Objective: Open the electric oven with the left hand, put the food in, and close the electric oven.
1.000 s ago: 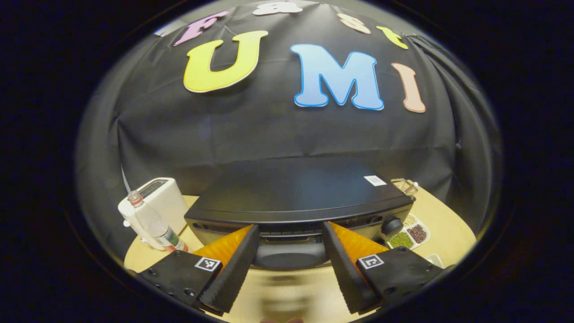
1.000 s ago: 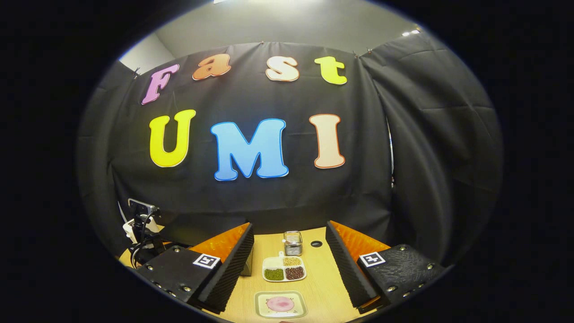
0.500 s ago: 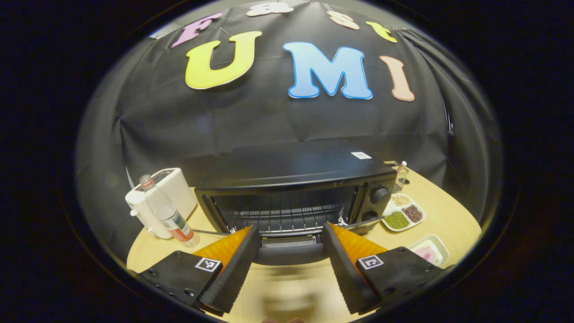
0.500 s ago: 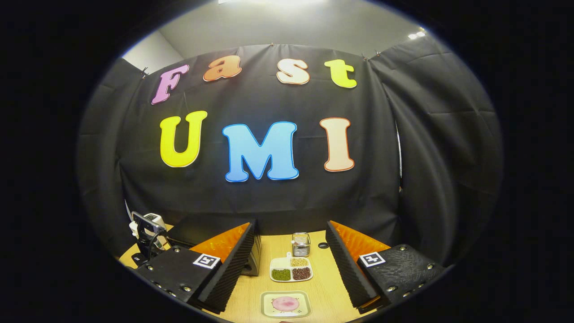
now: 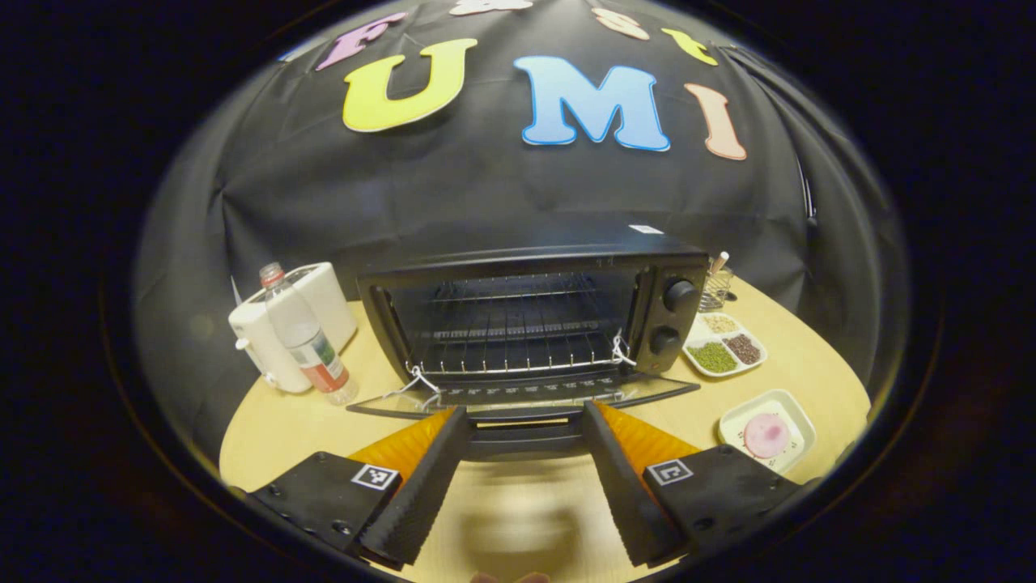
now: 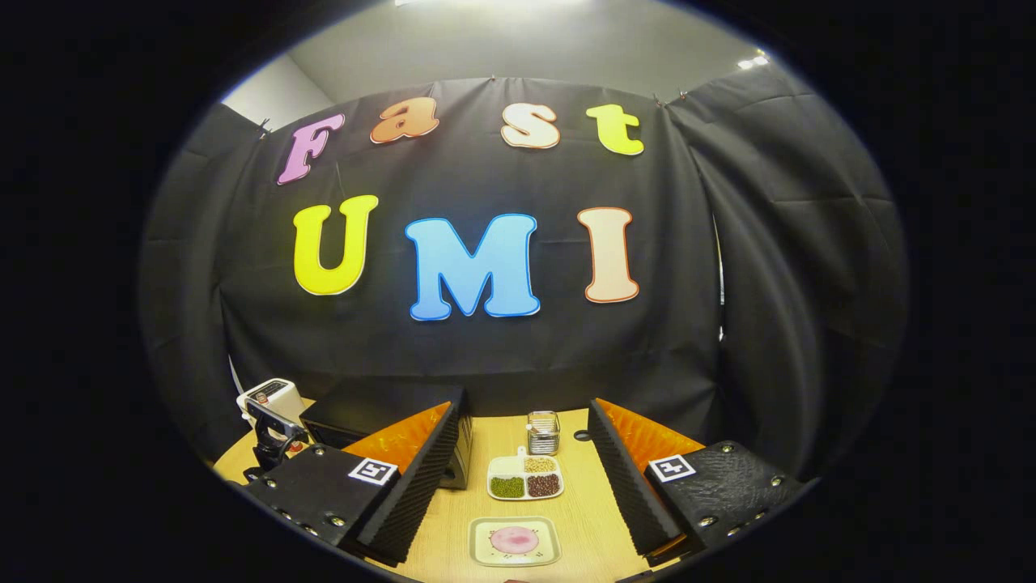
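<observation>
The black electric oven point(image 5: 534, 263) stands on the wooden table with its glass door point(image 5: 526, 394) folded down flat and its wire rack point(image 5: 518, 332) bare. The door handle point(image 5: 526, 437) lies between the fingers of my left gripper point(image 5: 526, 411), whose jaws stand wide apart and do not press on it. The food, a pink round piece point(image 5: 766, 433) on a white square plate point(image 5: 789, 405), sits right of the oven. My right gripper point(image 6: 522, 409) hangs open above the table, with the plated food point(image 6: 515, 540) below and between its fingers and the oven point(image 6: 380, 405) to its left.
A white toaster point(image 5: 316, 295) and a plastic bottle point(image 5: 303, 340) stand left of the oven. A divided dish of beans point(image 5: 723, 348) and a small glass holder point(image 5: 712, 287) sit to its right. The table's point(image 5: 275, 425) edge curves close on both sides.
The oven door has swung down from nearly shut to flat open, with my left gripper coming down and back along with the handle. The right gripper has barely moved.
</observation>
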Tool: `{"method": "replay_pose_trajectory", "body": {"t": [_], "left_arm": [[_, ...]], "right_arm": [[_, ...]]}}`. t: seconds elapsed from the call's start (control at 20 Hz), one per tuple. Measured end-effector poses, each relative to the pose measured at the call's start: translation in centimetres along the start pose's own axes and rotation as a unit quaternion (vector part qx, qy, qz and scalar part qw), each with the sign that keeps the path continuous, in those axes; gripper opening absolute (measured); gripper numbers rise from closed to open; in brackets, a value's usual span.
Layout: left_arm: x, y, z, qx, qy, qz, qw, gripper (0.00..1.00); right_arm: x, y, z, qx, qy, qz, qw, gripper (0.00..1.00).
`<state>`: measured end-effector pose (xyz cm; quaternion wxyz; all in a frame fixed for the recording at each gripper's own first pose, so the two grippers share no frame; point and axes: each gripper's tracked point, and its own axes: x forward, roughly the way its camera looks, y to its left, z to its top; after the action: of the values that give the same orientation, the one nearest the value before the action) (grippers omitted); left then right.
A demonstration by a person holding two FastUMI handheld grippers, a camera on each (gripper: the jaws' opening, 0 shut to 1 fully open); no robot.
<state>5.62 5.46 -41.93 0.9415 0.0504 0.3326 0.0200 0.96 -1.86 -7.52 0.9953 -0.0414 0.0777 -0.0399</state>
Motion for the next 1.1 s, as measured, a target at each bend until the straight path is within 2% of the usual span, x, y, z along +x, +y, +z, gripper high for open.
{"method": "replay_pose_trajectory", "body": {"t": [0.05,0.15,0.25,0.3,0.45,0.55,0.65,0.85,1.0,1.05,1.1], "left_arm": [[-0.2,0.1,-0.8,-0.005,0.007,0.002,1.0,0.99],[0.0,0.0,-2.1,-0.008,0.023,0.001,1.0,0.92],[-0.1,0.0,-3.3,-0.007,0.033,0.004,0.999,1.0],[-0.6,0.2,-3.4,-0.009,0.029,0.004,1.0,0.97],[-1.5,-0.1,-2.0,-0.001,0.006,0.003,1.0,1.0],[-2.5,-0.2,-0.8,-0.001,-0.006,0.003,1.0,0.97],[-4.2,-0.3,2.0,-0.018,-0.039,0.004,0.999,1.0],[-9.3,0.6,9.0,-0.05,-0.117,0.014,0.992,0.97],[-13.5,1.6,14.4,-0.063,-0.177,0.024,0.982,0.96],[-15.0,2.0,16.1,-0.065,-0.196,0.028,0.978,1.0],[-16.6,2.3,17.8,-0.066,-0.215,0.029,0.974,0.97]], "right_arm": [[-0.1,-0.1,-0.2,0.0,0.002,0.0,1.0,0.98],[-0.2,-0.3,-0.5,0.001,0.006,0.0,1.0,0.98],[-0.3,-0.5,-0.8,0.001,0.008,0.0,1.0,0.98],[-0.4,-0.6,-1.1,0.001,0.011,0.001,1.0,0.98],[-0.1,-1.3,-2.1,0.008,0.026,0.002,1.0,0.98],[0.1,-1.7,-3.4,0.019,0.048,0.005,0.999,0.97],[0.7,-2.2,-5.4,0.022,0.082,0.012,0.996,0.97],[2.4,-3.2,-9.9,0.029,0.161,0.037,0.986,0.98],[3.9,-3.7,-13.7,0.042,0.224,0.056,0.972,0.98],[4.3,-3.8,-14.9,0.049,0.247,0.061,0.966,0.98],[4.6,-3.7,-16.3,0.055,0.271,0.067,0.959,0.98]]}}
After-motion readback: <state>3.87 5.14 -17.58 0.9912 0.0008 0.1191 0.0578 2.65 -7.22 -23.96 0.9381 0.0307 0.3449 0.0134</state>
